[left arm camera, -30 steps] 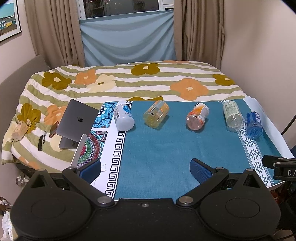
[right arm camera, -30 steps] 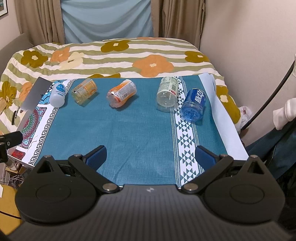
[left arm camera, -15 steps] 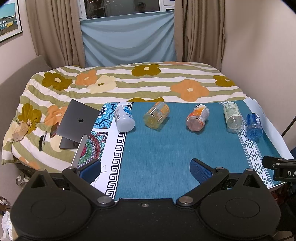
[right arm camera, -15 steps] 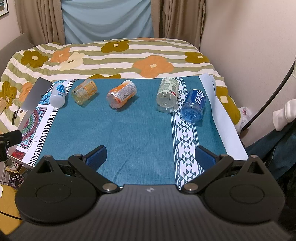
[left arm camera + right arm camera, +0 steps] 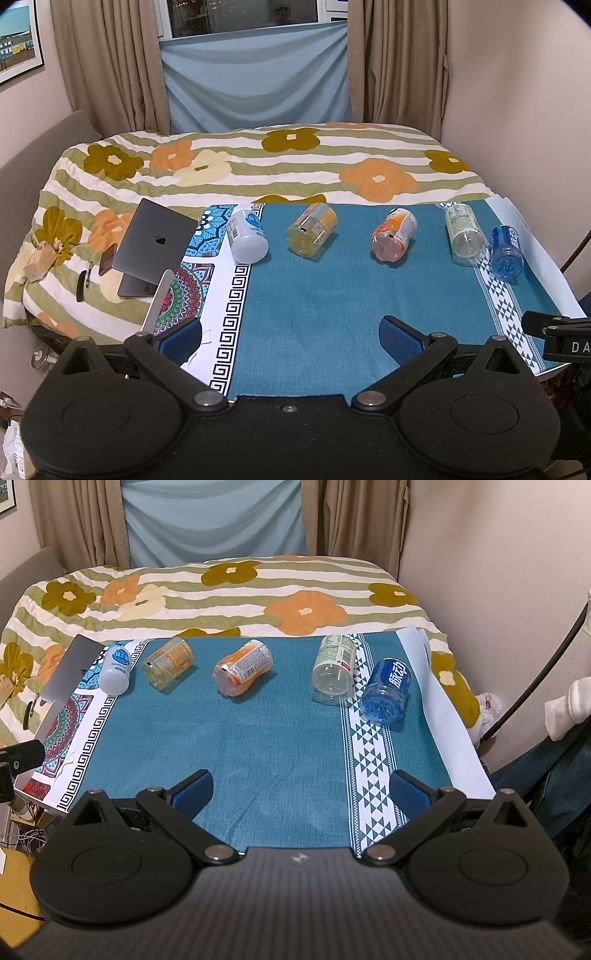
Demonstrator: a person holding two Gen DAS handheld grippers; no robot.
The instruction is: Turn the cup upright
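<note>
Several plastic cups lie on their sides in a row at the far side of a teal cloth (image 5: 314,295): a white one (image 5: 246,236) (image 5: 115,670), a yellow-orange one (image 5: 312,234) (image 5: 168,668), an orange one (image 5: 394,239) (image 5: 242,672), a clear green-labelled one (image 5: 463,234) (image 5: 333,668) and a blue one (image 5: 506,251) (image 5: 386,691). My left gripper (image 5: 290,336) is open and empty near the cloth's front edge. My right gripper (image 5: 301,794) is open and empty, also near the front edge, well short of the cups.
A grey laptop (image 5: 153,245) and a phone (image 5: 107,258) lie on the flowered bedspread (image 5: 258,166) to the left. A wall (image 5: 498,572) stands close on the right. A black cable (image 5: 535,679) runs down the right side. The other gripper's tip (image 5: 554,328) shows at the right edge.
The left wrist view has tilted up slightly, so the cups sit a little lower in frame. The right gripper has barely moved. Nothing was gripped.
</note>
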